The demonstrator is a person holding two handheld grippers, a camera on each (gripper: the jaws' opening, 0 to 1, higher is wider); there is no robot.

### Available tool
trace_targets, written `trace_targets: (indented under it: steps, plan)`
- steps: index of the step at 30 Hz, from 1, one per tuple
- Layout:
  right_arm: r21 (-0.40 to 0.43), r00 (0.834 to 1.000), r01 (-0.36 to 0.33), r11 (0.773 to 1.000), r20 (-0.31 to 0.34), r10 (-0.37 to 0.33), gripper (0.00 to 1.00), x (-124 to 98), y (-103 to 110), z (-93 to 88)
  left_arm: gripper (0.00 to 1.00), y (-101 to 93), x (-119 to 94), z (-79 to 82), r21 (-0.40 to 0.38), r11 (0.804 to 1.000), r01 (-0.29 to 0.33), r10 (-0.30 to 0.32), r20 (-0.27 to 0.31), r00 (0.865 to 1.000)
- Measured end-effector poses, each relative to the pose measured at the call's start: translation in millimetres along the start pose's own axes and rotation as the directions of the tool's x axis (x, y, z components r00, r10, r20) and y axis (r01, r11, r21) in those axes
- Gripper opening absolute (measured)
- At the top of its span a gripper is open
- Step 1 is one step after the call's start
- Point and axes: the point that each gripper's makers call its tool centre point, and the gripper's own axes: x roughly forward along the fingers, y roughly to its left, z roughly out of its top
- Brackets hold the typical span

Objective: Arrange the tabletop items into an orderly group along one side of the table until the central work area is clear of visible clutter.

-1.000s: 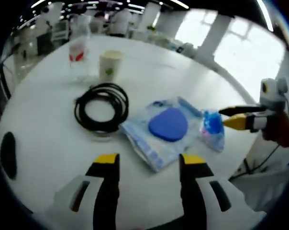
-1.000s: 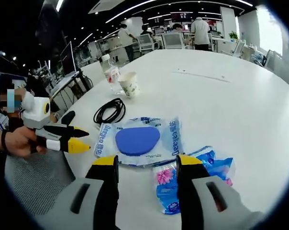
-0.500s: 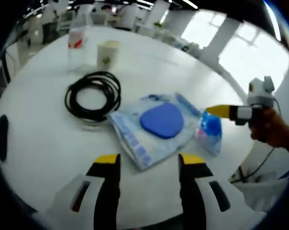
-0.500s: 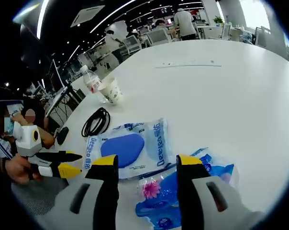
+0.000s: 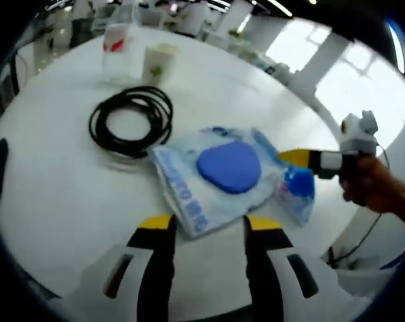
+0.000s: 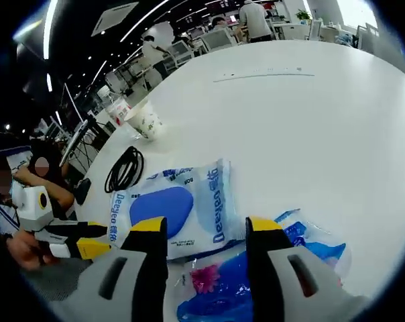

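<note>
Right tongs [image 6: 199, 231] open, holding nothing, hovering right over the small blue tissue pack [image 6: 256, 282], jaws straddling its near end; looks like the approach step, next move is lower and close on it. Left tongs [image 5: 206, 228] also open and empty, just short of the big wipes pack [image 5: 219, 171] mid-tabletop [image 5: 48, 194]. Beyond that lie the black cable coil [image 5: 130, 122], then paper cup [image 5: 158, 62] and water bottle [image 5: 117, 43] near the far edge. Nothing grouped yet, centre cluttered.
</note>
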Motion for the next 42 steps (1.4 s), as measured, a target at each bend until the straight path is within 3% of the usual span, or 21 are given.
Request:
trace_targets:
  steps: [13, 22, 26, 28, 30, 42]
  plan:
    - [-0.014, 0.999, 0.019, 1.0, -0.026, -0.019, 0.38, 10.9, -4.2, -1.2, 0.33, 3.0, 10.2, -0.2, -0.08, 0.997, -0.014, 0.013, -0.008, 1.0]
    - [-0.023, 0.999, 0.049, 0.999, -0.021, -0.05, 0.18, 9.9, -15.9, -4.0, 0.19, 11.6, 14.3, 3.3, -0.129, 0.991, -0.021, 0.021, -0.005, 1.0]
    - [-0.019, 0.998, 0.062, 0.998, -0.03, -0.062, 0.1, 8.2, -19.3, -7.8, 0.12, 14.8, 14.5, 2.0, -0.12, 0.992, -0.037, 0.036, -0.011, 0.999]
    - [0.006, 0.998, 0.063, 0.998, 0.004, -0.063, 0.08, 6.1, -19.7, -5.4, 0.07, 16.6, 14.2, 1.8, -0.122, 0.991, -0.045, 0.043, -0.018, 0.999]
    - [0.016, 0.999, 0.055, 0.998, 0.0, -0.055, 0.07, 5.9, -18.8, -7.0, 0.05, 15.6, 13.9, 2.8, -0.116, 0.992, -0.042, 0.04, -0.021, 0.999]
    - [0.021, 0.999, 0.042, 0.999, 0.018, -0.042, 0.05, -13.6, -9.5, -15.6, 0.02, 12.1, 4.9, 4.1, -0.071, 0.997, -0.026, 0.024, -0.038, 0.999]
